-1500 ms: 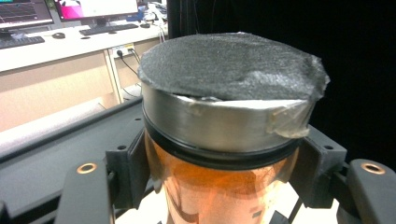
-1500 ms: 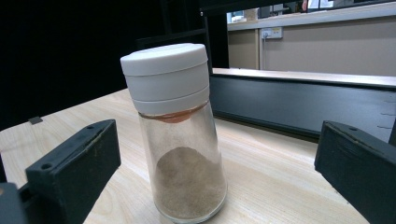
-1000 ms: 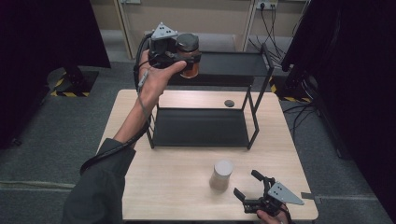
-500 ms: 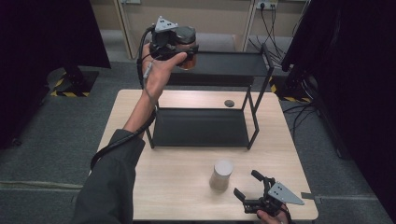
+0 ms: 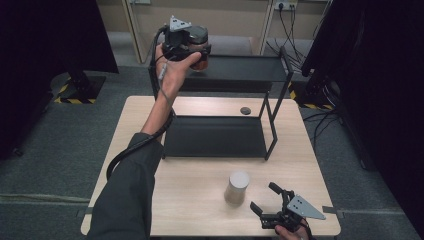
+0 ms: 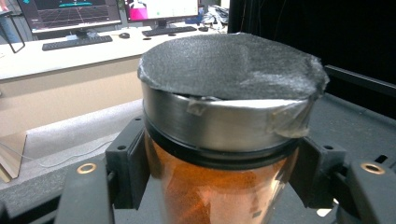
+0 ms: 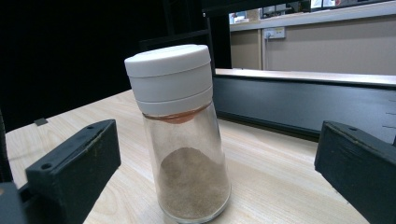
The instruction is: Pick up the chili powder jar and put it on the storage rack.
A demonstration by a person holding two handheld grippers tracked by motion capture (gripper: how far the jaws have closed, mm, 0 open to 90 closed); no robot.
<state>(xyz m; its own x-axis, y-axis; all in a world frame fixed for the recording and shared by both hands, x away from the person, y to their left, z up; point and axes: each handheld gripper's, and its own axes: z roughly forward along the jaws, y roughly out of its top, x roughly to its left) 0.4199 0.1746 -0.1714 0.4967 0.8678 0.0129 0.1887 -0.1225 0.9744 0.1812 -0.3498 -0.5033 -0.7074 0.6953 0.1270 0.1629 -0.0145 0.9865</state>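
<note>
Item: spice jar (image 6: 219,163), clear glass with orange-red powder, steel lid with a dark foam patch taped on top. Held in the left gripper (image 5: 192,47), raised at the left end of the black rack's (image 5: 225,135) top shelf (image 5: 240,67), about level with it. Jaws closed onto the glass just under the lid, one pad on each side, in the left gripper view.

Orientation: long axis upright, lid up, base down; no visible tilt.

Second item: shaker (image 7: 180,135), white cap, grey-brown powder, standing on the worktop (image 5: 200,200) in front of the rack. Long axis vertical, cap up; its lean in the right gripper view looks like camera angle.

Right gripper (image 5: 272,205): low at the worktop's near edge, right of the shaker, jaws wide apart and holding nothing; the shaker stands ahead of them, untouched.

Small dark disc (image 5: 245,110): on the worktop behind the rack's lower shelf.

Risks, as judged:
- Grip sits high on smooth glass; the jar could slide down or swing if set down hard.
- Base could catch the shelf's front edge and tip the jar.
- Placed too near the shelf's end, it could topple off.
- The right gripper, closing off-centre, could knock the shaker over.
</note>
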